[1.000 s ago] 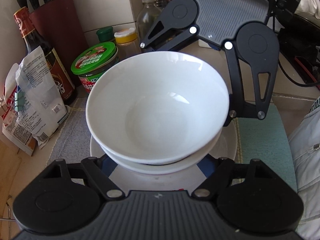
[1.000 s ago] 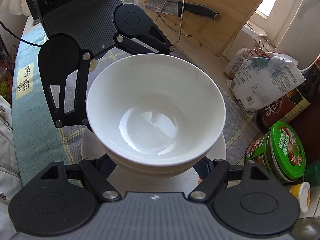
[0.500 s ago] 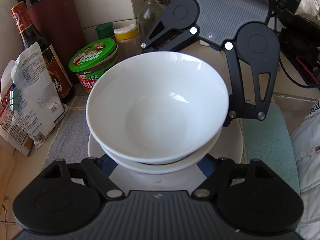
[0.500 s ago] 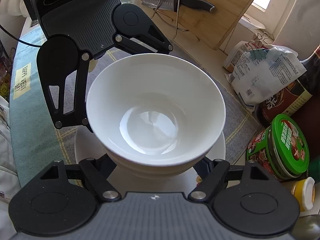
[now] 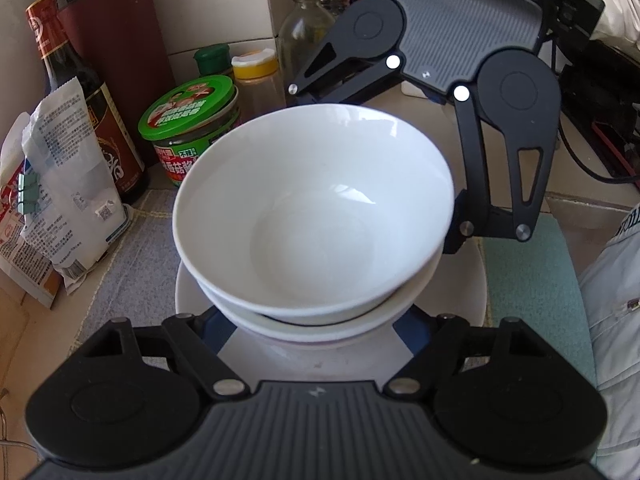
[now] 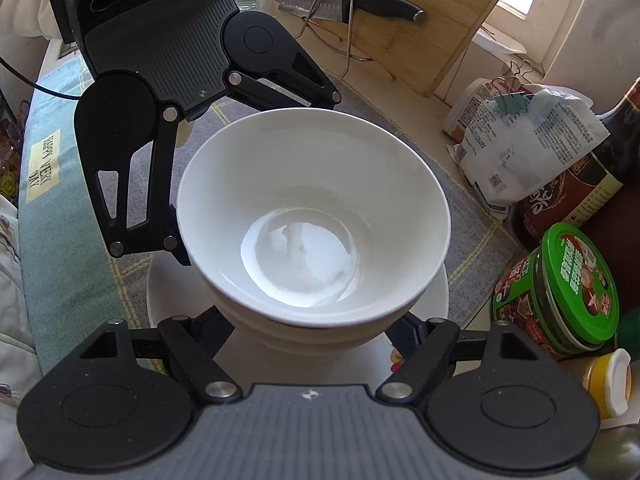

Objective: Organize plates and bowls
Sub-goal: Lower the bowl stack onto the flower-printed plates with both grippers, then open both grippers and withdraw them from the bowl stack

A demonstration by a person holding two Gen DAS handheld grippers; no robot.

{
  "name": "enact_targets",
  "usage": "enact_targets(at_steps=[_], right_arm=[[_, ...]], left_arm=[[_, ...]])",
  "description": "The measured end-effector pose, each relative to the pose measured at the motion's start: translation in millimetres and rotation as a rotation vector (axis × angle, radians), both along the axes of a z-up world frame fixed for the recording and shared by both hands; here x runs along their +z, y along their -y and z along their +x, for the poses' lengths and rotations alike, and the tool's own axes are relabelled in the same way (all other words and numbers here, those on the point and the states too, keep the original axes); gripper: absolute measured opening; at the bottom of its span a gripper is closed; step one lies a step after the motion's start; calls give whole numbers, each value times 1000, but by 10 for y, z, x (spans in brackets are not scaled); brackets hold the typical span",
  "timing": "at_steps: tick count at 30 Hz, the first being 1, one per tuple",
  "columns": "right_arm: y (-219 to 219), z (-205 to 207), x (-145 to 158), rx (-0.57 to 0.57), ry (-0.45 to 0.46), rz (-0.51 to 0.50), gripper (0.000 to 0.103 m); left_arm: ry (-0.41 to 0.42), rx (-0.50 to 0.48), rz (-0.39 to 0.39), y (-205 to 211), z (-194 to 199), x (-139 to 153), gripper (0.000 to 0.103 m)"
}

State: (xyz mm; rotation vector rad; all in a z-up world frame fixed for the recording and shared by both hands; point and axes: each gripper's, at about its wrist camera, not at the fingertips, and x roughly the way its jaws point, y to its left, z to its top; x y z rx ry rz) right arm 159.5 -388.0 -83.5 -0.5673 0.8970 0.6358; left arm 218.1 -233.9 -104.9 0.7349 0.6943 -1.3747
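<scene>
bowls nested on a plate, a gripper clasping them from each side.

two glossy white ceramic bowls [image 5: 316, 216], one inside the other, sit on a white round plate [image 5: 472, 280] on a grey checked mat [image 5: 132, 248]. the left gripper [image 5: 316, 328] and the right gripper [image 6: 316, 328], facing each other, both grasp the lower bowl's sides. a green-lidded jar [image 5: 192, 124] stands just beside the stack.
</scene>
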Motion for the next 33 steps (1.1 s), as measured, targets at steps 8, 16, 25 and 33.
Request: enact_targets(at_steps=[8,16,25,33], right_arm=[[4,-11,13,-28,10,29,92],[-16,-60,69,-28,42,20,102],[123,-202,135,-69,29,61,102],[-97,-450,253,-226,51,5,102]], left_arm=[[2,23,-16,-4,-2,-9,84],[35,58,-63,-157,-116,77,96],[78,372,-195,-679,-425,280,100],[227,622,-374,-1083,-715,484,102]])
